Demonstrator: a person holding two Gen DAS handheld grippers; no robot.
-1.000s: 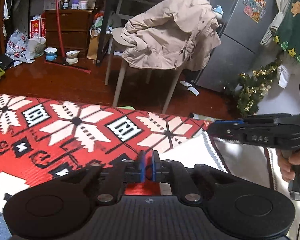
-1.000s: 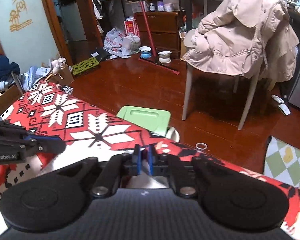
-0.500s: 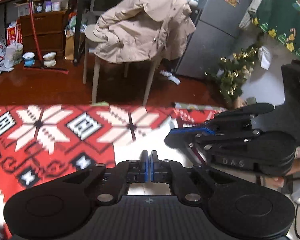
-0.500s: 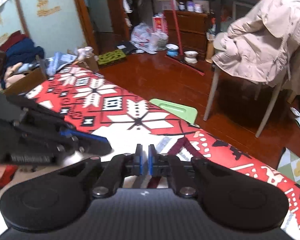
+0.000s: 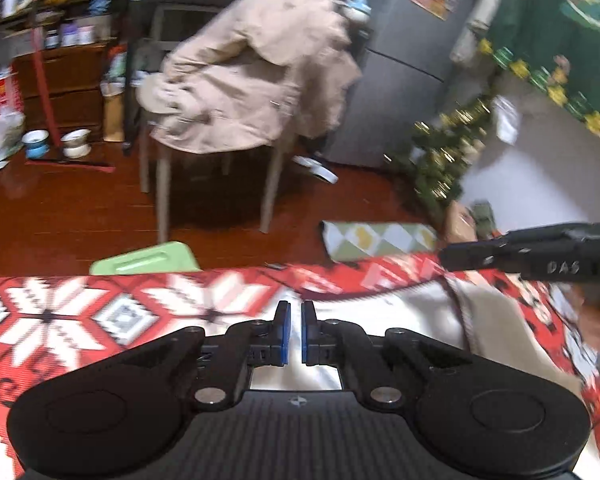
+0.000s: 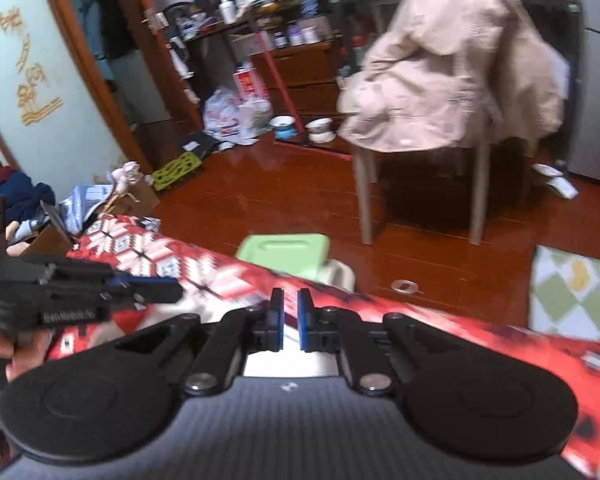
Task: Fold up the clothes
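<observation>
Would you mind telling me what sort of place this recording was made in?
Most likely a lived-in home: a beige coat draped over a chair, a grey refrigerator with stickers, and a red patterned blanket used as the folding surface.

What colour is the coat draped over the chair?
Beige; the coat shows best in the left wrist view, hanging over the chair.

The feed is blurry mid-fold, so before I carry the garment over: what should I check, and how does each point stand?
1. Left gripper shut: ok.
2. Garment pinched in the left gripper: cannot tell.
3. Right gripper shut on the garment's hem: ok, the hem rises to its tip in the left wrist view.
4. Grippers apart from each other: ok.
5. Rest of the garment flat on the blanket: cannot tell, blurred.
</observation>
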